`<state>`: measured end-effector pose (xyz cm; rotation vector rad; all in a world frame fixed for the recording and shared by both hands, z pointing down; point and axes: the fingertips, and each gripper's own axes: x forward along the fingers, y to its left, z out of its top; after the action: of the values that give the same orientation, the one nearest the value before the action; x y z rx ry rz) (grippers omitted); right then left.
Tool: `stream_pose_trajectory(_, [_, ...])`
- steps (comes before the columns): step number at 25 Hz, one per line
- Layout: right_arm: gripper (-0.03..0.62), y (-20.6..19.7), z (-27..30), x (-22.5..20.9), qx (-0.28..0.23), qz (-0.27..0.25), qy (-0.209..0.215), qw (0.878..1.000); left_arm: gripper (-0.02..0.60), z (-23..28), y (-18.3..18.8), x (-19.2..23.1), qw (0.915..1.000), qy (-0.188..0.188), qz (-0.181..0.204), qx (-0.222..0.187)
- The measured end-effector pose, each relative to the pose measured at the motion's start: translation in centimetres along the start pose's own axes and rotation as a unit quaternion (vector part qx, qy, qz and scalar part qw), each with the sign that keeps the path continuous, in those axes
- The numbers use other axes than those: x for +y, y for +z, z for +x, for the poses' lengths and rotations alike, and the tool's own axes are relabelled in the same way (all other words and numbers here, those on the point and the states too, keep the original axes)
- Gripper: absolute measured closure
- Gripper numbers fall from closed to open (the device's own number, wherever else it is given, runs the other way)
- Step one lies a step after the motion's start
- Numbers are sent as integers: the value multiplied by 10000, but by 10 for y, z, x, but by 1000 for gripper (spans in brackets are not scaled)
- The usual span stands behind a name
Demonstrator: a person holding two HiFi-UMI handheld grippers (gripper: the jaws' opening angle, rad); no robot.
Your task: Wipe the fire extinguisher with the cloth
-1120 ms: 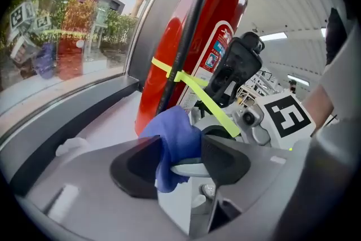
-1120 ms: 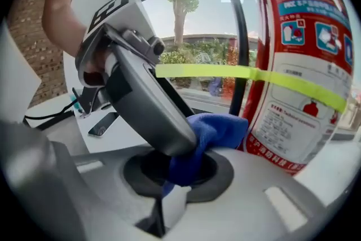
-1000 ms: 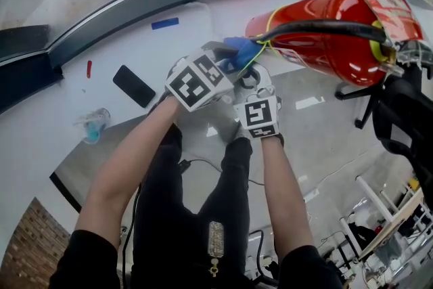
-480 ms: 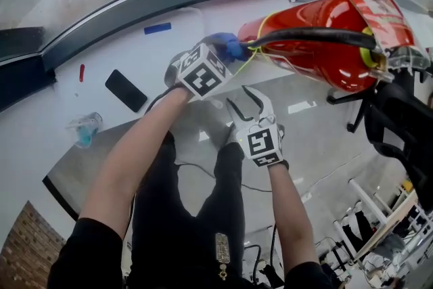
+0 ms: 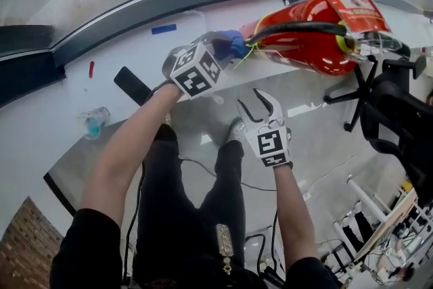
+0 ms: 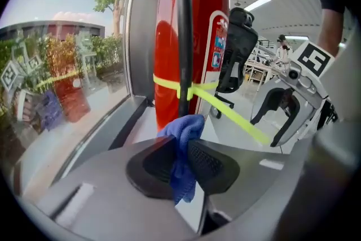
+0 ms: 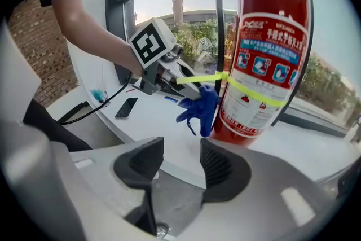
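In the head view, the left gripper (image 5: pixel 218 45) reached toward the lower part of the red fire extinguisher (image 5: pixel 304 40), which stood on the white tabletop (image 5: pixel 135 44) by the window. The blue cloth (image 5: pixel 234 45) hung at the gripper's tip, just beside the cylinder. The right gripper (image 5: pixel 256 105) hovered apart, nearer to the person. In the left gripper view, the jaws had just been closing and were clenched on a fold of the cloth. The extinguisher rose straight ahead, with its black hose (image 6: pixel 183 20) and a yellow strap (image 6: pixel 169 83). In the right gripper view, the jaws had just been opening and stood released, with nothing between them. To wipe well, I think the left gripper should hold its pinch firmly, press the loose cloth flat on the red wall and stroke along it, avoiding the hose and strap. The free right gripper could steady the extinguisher against tipping.
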<state>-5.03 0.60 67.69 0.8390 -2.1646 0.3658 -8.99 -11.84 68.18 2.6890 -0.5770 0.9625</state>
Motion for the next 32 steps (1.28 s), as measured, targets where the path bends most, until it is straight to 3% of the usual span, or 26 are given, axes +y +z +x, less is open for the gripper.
stream_pose_trajectory(7, [401,29,-34,-9,-16,-178,-175,9997,521,-45,47,-4,9953,-345,869,-258])
stream_pose_trajectory(20, [401,87,-85,0,-174,-438,-404,9981,522,-130,148,-12,9846,-632,896,-1360])
stream_pose_trajectory(29, [401,139,-129,-2,-298,-380,-1101,9927,522,-193,223,0,9732,-649,1099,-1915])
stream_pose_trajectory(32, [401,157,-147,-3,-394,-345,-1277,9904,522,-199,254,2,9717,-729,1190,-1906])
